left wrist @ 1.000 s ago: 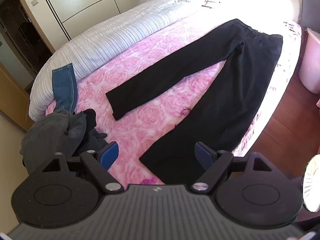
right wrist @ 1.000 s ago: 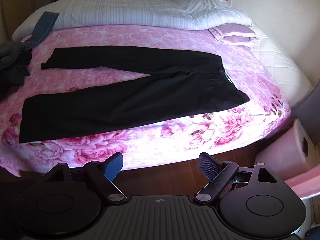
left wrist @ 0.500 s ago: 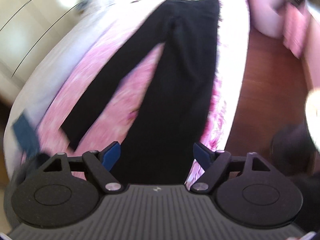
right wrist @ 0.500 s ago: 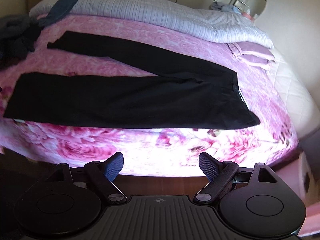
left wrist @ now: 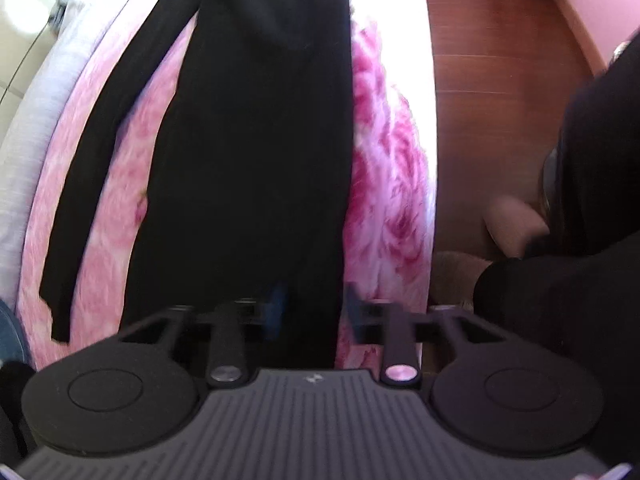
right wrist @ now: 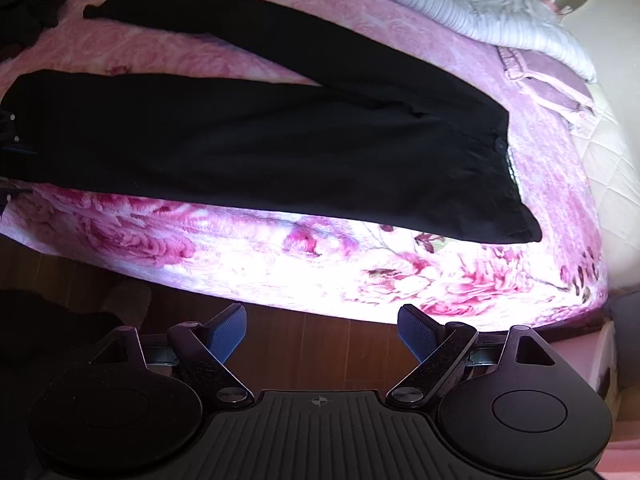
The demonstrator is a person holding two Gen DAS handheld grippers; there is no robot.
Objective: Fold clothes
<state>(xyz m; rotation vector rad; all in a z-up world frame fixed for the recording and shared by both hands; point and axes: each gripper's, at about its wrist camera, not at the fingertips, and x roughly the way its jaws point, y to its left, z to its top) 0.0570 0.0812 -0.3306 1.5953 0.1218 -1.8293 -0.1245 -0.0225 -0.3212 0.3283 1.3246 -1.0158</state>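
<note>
The left hand-held gripper (left wrist: 310,314) has swung down to the hem of the near leg of the pants (left wrist: 248,168). Its fingers were wide a second ago and now sit closer, each side of the hem edge, maybe closing on it. The pants lie flat on the bed (right wrist: 360,276), legs apart, not folded. The right hand-held gripper (right wrist: 322,330) hangs spread wide, short of the bed, holding nothing.

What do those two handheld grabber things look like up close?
Both look alike. The right gripper has two black hinged fingers with blue ribbed pads, silver pivot screws, round black discs at either side and a ridged grey body with a small crosshair mark. The left gripper matches, though blurred. No cables show.
</note>
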